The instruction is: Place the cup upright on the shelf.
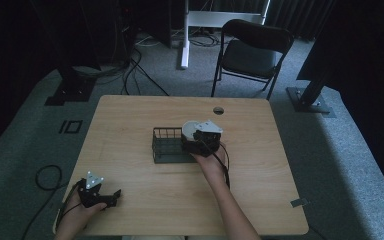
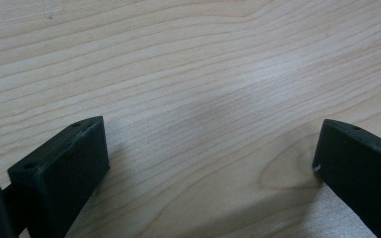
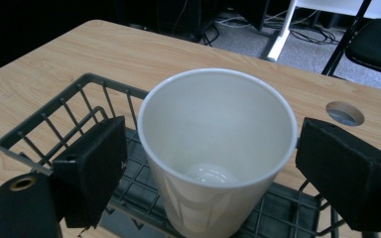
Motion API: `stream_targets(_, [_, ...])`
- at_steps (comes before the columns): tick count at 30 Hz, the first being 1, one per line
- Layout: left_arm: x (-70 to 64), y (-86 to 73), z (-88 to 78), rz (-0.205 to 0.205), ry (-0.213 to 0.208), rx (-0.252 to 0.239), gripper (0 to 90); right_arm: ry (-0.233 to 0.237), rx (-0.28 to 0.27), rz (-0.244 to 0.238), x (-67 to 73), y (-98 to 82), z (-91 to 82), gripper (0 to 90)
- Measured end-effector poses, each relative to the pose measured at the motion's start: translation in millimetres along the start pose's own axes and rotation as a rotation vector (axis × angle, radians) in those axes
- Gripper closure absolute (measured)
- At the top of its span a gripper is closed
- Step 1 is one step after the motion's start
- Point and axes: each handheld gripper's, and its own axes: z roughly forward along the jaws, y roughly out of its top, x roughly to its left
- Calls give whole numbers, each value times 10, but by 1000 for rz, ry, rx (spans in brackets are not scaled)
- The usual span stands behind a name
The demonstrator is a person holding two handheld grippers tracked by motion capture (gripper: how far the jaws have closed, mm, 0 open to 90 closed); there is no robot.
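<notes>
A white paper cup (image 3: pixel 218 148) stands upright at the right end of a dark wire basket (image 3: pixel 54 124) in the middle of the table. My right gripper (image 3: pixel 211 144) is open, one jaw on each side of the cup near its rim; a thin gap shows at the left jaw. From above, the cup (image 1: pixel 192 130) sits just ahead of the right gripper (image 1: pixel 200 139), in the basket (image 1: pixel 167 145). My left gripper (image 1: pixel 114 196) rests near the table's front left corner. It is open over bare wood (image 2: pixel 211 144), nothing between its jaws.
The wooden table (image 1: pixel 130 115) has a round cable hole (image 1: pixel 218 110) at its far edge. A black folding chair (image 1: pixel 252 52) and a white desk leg (image 1: pixel 185 40) stand on the carpet beyond. Cables lie on the floor at left.
</notes>
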Motion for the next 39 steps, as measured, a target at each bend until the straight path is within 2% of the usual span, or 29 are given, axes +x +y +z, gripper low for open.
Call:
stream_targets(11, [0,0,0,0,-1,1,12,10,-29,-13,-51,-49,-228,124])
stream_targets(18, [0,0,0,0,0,0,12,15,-23,-22,-120,-95,-320,124])
stream_targets(31, [1,0,-1,1,0,2,12,8,-22,-12,-356,-209,-478,124])
stream_targets(39, [0,0,1,0,0,-1,12,8,-22,-25,-462,-316,-586,124])
